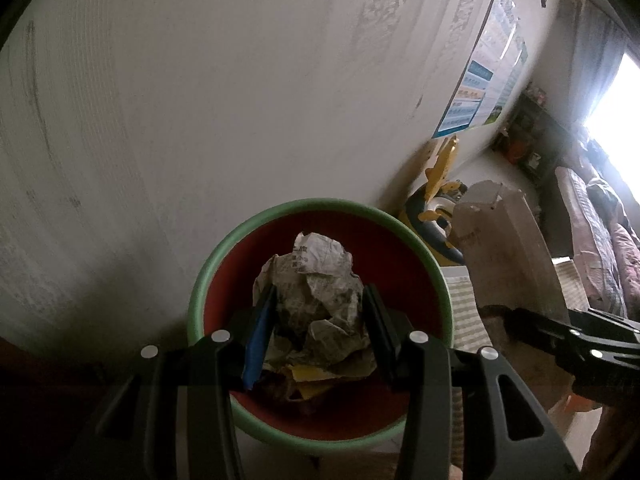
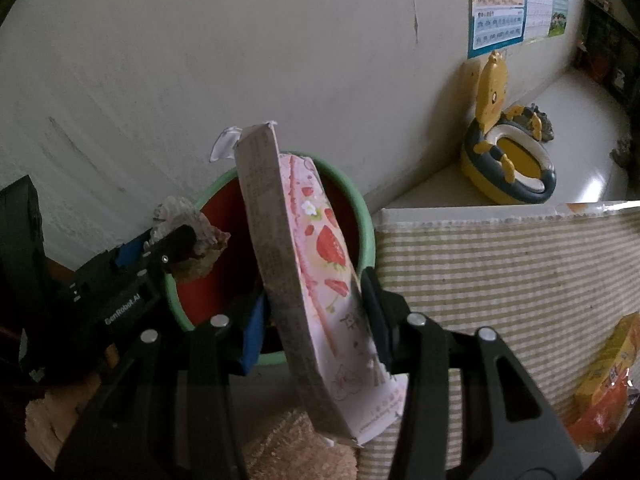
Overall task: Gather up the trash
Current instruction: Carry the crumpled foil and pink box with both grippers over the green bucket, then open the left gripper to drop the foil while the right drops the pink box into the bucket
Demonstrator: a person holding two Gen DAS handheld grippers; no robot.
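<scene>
Only text I can actually read here is "GenRobot.AI" printed white on the side of the left gripper [image 2: 176, 248]. The crumpled newspaper [image 1: 316, 300] has printed characters all over it, and the strawberry carton [image 2: 316, 280] has fine print down its grey edge plus some writing near the bottom, but it's all too small to make out. Same with the wall chart [image 2: 500, 4].

The left gripper [image 1: 318, 320] has its jaws clamped on the newspaper wad, one finger pressing each side, paper bulging out past the tips. Straight beyond and under those jaws is the bin [image 1: 224, 248], green rim, red inside, with more scraps in it.

The right gripper [image 2: 316, 316] is squeezed on the pink carton, which stands tall between its jaws and tilts slightly left, top end sticking up over the bin [image 2: 360, 208] rim. The bin sits just ahead of the jaws, and a striped mat [image 2: 500, 264] spreads out to their right.
</scene>
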